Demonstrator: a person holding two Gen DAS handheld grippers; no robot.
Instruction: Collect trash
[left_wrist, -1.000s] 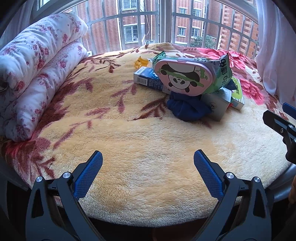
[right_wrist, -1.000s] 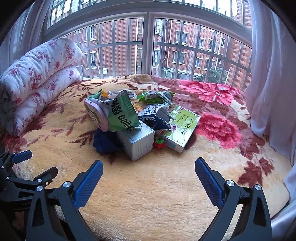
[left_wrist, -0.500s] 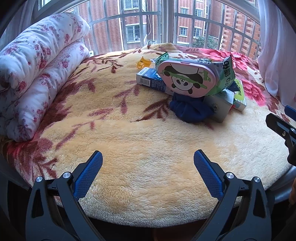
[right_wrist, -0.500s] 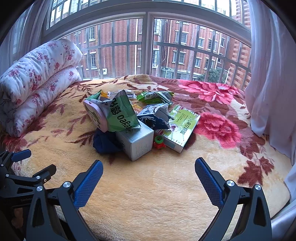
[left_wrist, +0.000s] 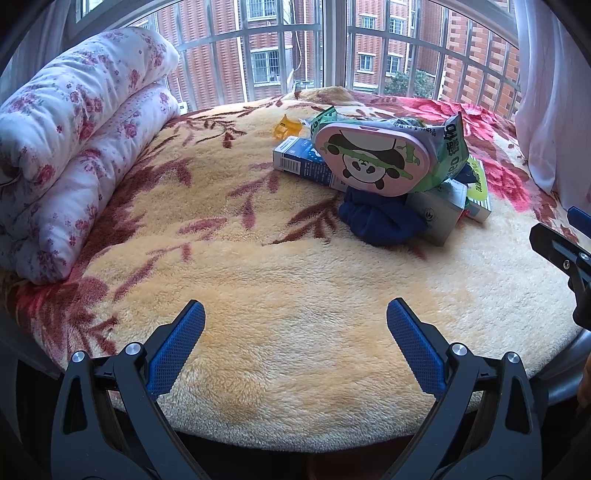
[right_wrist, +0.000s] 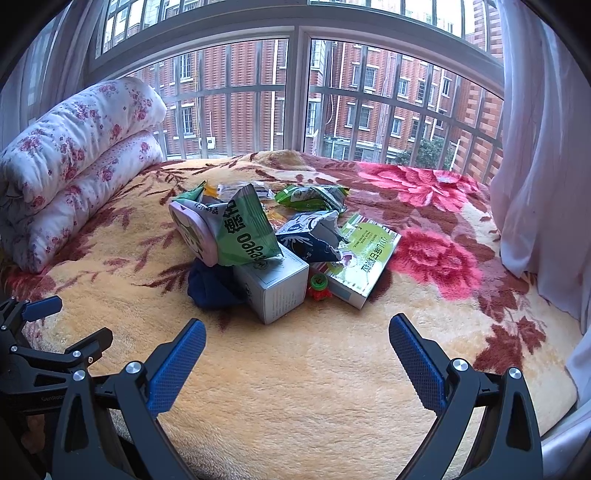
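Observation:
A heap of trash lies mid-blanket: a pink panda-print case (left_wrist: 373, 158) (right_wrist: 192, 230), a green snack bag (right_wrist: 247, 230) (left_wrist: 448, 155), a grey carton (right_wrist: 275, 290) (left_wrist: 437, 212), a torn dark blue bag (right_wrist: 314, 240), a green-white box (right_wrist: 364, 256), a second green bag (right_wrist: 310, 195), a blue box (left_wrist: 303, 164), a yellow wrapper (left_wrist: 287, 127), a small red-green toy (right_wrist: 319, 288) and a dark blue cloth (left_wrist: 380, 219) (right_wrist: 212, 290). My left gripper (left_wrist: 295, 326) is open and empty, well short of the heap. My right gripper (right_wrist: 297, 338) is open and empty, just before the carton.
A floral plush blanket (left_wrist: 258, 295) covers the rounded window seat. A rolled floral quilt (left_wrist: 74, 140) (right_wrist: 74, 155) lies along the left. A barred window (right_wrist: 295, 99) stands behind and a white curtain (right_wrist: 546, 147) hangs at the right. The seat's edge drops off just below both grippers.
The left gripper has tilted and drifted slightly, so the heap sits a little lower and farther right in its view. The right gripper has barely moved. Both stay open.

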